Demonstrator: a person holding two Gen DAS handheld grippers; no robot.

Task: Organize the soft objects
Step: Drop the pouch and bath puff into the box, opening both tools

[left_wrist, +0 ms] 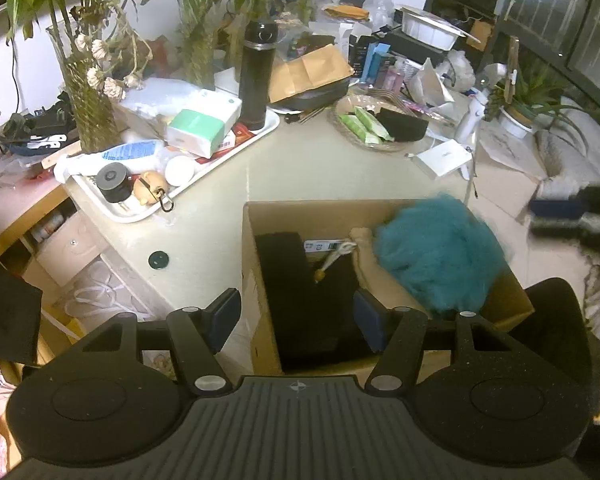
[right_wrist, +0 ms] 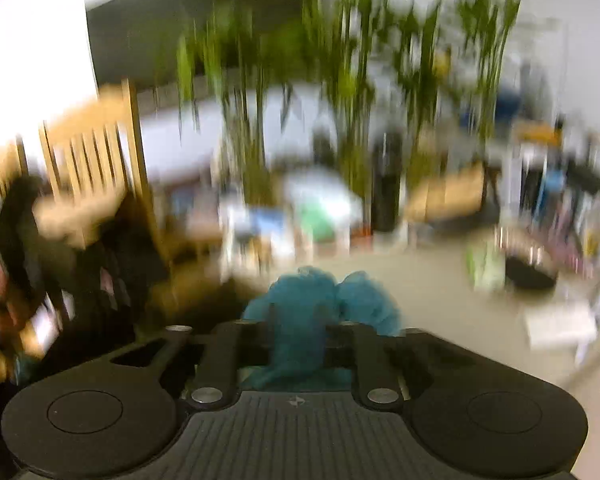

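Observation:
An open cardboard box [left_wrist: 320, 206] stands on the pale table. Inside lie a black soft item [left_wrist: 300, 280], a beige piece [left_wrist: 360, 236] and a small white cord with a yellow bead [left_wrist: 332, 260]. A fluffy teal pouf [left_wrist: 440, 256] rests over the box's right side. My left gripper [left_wrist: 296, 312] hangs open over the box, its left finger outside the left wall and its right finger inside, gripping nothing. The right wrist view is badly blurred. There the teal pouf [right_wrist: 320, 292] lies between the parted fingers of my right gripper [right_wrist: 294, 326], and no firm pinch shows.
A white tray [left_wrist: 148, 216] at the left holds a black flask [left_wrist: 258, 76], a tissue pack [left_wrist: 198, 130] and small jars. A woven basket [left_wrist: 340, 128], a white box [left_wrist: 444, 158] and plant vases crowd the far side. A wooden chair [right_wrist: 96, 152] stands at the left.

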